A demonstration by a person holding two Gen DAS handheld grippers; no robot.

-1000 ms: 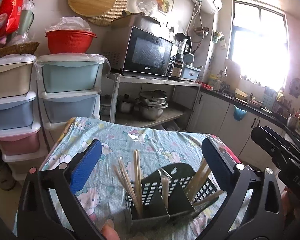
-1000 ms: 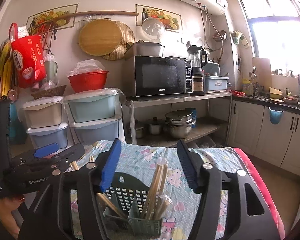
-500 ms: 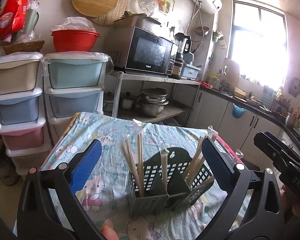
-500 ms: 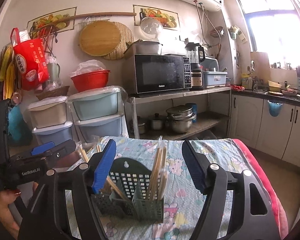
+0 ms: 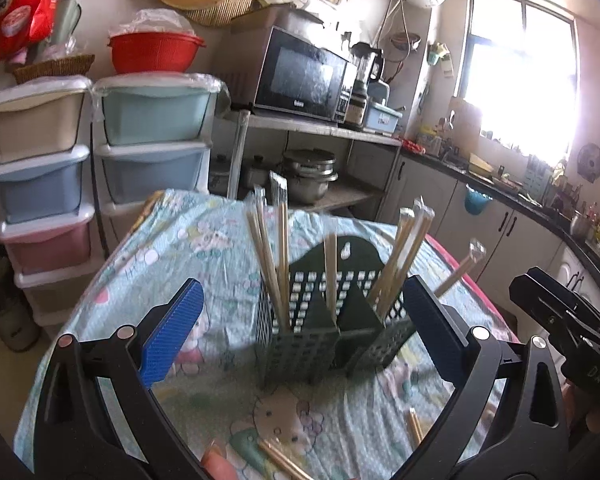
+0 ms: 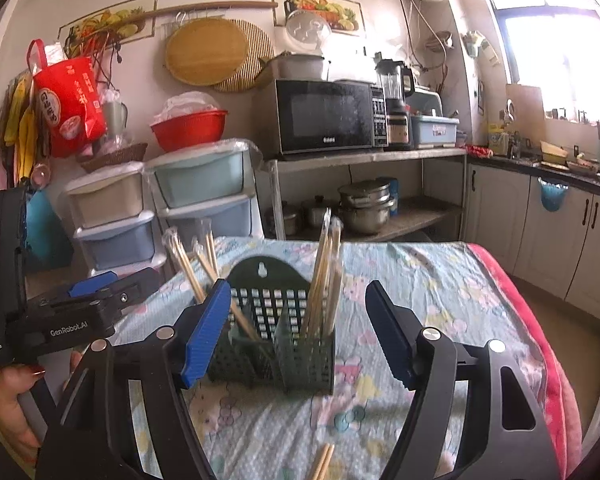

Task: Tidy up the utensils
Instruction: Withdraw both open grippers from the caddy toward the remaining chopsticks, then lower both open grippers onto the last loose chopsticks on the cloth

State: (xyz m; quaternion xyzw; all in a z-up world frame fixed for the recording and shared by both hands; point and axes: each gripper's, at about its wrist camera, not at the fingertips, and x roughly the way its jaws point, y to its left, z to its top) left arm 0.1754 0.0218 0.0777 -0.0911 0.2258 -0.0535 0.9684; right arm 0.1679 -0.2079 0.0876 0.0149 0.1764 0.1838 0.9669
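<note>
- Across the lower half of both views lies the worktop (image 5: 148, 264), under a pale blue cloth with cartoon pictures.
- Low in the left wrist view, the left gripper (image 5: 300, 332) has its jaws wide apart, with nothing in them.
- Low in the right wrist view, the right gripper (image 6: 298, 332) has its jaws apart too, and they hold nothing.
- Near the middle stands the dark green holder (image 6: 276, 344), upright on the cloth, just past both grippers.
- Wrapped chopsticks (image 6: 324, 276) stand in its boxes, leaning a bit.
- More loose chopsticks (image 5: 280, 460) lie flat on the cloth at the bottom.
</note>
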